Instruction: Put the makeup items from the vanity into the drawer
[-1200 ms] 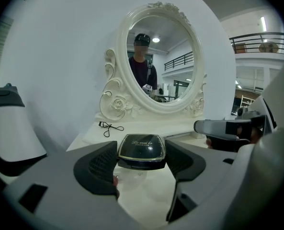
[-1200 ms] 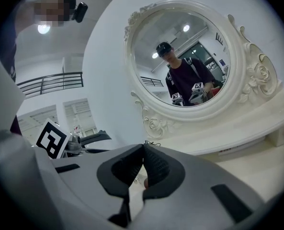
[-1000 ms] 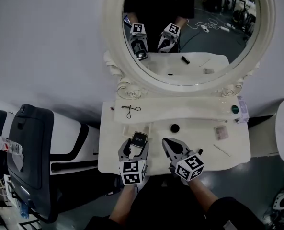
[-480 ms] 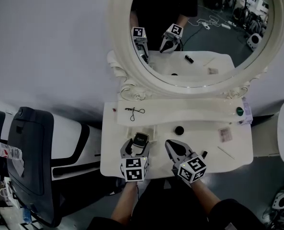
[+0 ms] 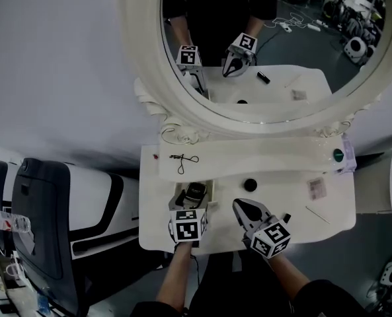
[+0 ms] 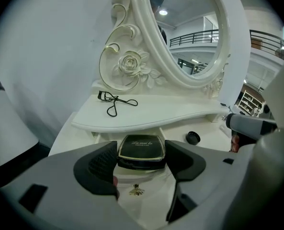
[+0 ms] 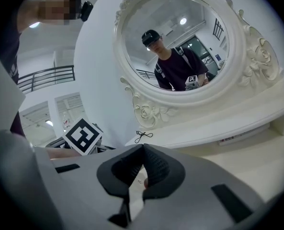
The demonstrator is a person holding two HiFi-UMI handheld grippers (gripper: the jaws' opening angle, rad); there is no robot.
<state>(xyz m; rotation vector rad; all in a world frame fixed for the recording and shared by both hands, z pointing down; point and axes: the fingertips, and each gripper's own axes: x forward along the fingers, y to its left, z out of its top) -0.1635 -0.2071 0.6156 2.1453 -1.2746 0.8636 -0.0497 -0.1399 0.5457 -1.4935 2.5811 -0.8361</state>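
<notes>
L gripper (image 5: 193, 199) pinches a black compact (image 6: 142, 148) by its two sides, pads pressed on it. The compact sits over the open drawer (image 5: 212, 190) at the bench's (image 5: 153, 207) left front; can't tell if it touches the drawer floor. R gripper (image 5: 238, 205) is just to the right over the bench front, jaws pressed together w/ nothing btwn them. A small dark tube (image 5: 285, 217) lies beside it. A black round lid (image 5: 250, 185) is mid-bench, and a sachet (image 5: 316, 189) and a thin stick (image 5: 316, 214) are further right. An eyelash curler (image 5: 181, 158) lies on the raised shelf (image 5: 248, 152) behind the drawer, and a green cap (image 5: 338, 155) is at the shelf's right end. The oval mirror (image 5: 248, 51) stands above.
</notes>
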